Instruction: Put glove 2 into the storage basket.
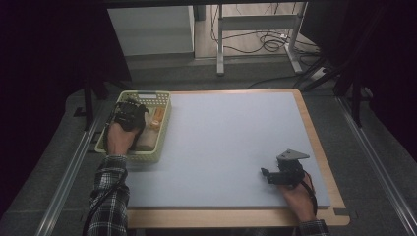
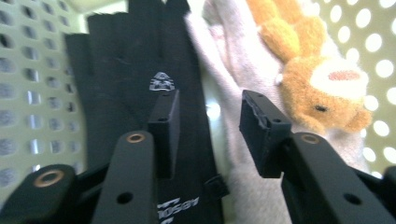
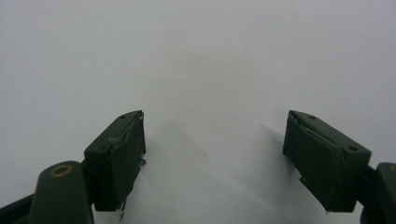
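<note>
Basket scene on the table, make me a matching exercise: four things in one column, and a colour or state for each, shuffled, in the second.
Things:
1. basket
2. glove
3. soft toy
4. right gripper

Colours or states:
A. orange-brown and plush
B. open above the bare pale mat
C. pale yellow-green, with perforated walls
D. black, lying flat by the basket wall

Pairs: 1-C, 2-D, 3-A, 4-B

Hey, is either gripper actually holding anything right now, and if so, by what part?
Nothing is held. The left gripper hangs over the black glove in the basket, jaws apart with nothing between the pads. The right gripper is open over the bare table.
</note>
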A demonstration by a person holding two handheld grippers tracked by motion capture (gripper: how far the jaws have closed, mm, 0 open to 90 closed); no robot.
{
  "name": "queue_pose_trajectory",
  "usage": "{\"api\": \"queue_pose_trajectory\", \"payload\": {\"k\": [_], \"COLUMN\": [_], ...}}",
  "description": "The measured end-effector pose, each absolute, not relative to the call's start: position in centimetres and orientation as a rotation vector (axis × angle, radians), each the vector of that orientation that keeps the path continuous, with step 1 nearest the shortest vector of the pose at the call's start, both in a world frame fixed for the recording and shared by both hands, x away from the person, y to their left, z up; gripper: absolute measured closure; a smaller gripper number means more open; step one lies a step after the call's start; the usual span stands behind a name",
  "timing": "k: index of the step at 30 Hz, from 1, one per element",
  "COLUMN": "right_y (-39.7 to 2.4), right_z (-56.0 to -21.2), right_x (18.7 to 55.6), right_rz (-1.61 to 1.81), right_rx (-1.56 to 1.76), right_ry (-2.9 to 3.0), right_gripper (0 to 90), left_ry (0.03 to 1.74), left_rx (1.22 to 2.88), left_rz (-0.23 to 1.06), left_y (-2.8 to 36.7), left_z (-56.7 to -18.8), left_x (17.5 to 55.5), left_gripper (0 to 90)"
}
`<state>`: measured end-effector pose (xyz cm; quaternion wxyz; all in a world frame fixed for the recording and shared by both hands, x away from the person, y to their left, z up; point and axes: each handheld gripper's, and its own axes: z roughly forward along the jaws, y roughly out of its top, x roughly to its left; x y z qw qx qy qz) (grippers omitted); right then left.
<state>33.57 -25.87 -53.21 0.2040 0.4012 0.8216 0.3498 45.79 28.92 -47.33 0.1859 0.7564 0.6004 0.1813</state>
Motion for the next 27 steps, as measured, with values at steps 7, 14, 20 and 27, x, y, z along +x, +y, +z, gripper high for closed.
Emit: {"api": "queue_pose_trajectory", "payload": {"k": [7, 14, 20, 27], "right_y": [-25.9, -25.9, -25.9, -25.9], "right_z": [-53.2, -53.2, -53.2, -53.2], "right_x": [33.6, 33.6, 33.6, 33.5], "right_rz": [0.975, 0.974, 0.974, 0.973], "right_rx": [1.119, 1.118, 1.118, 1.118], "right_ry": [2.291, 2.291, 2.29, 2.29], "right_gripper": [20.6, 20.6, 20.6, 20.6], "left_ry": [1.665, 1.627, 1.59, 1.547], "left_rx": [2.068, 2.006, 1.988, 1.946], "left_rz": [0.536, 0.514, 0.502, 0.477], "left_y": [29.9, 30.4, 30.7, 30.8], "left_z": [-45.9, -45.2, -45.2, -45.2], "left_x": [44.7, 43.8, 43.0, 42.0], "left_gripper": [48.2, 39.2, 31.3, 21.1]}}
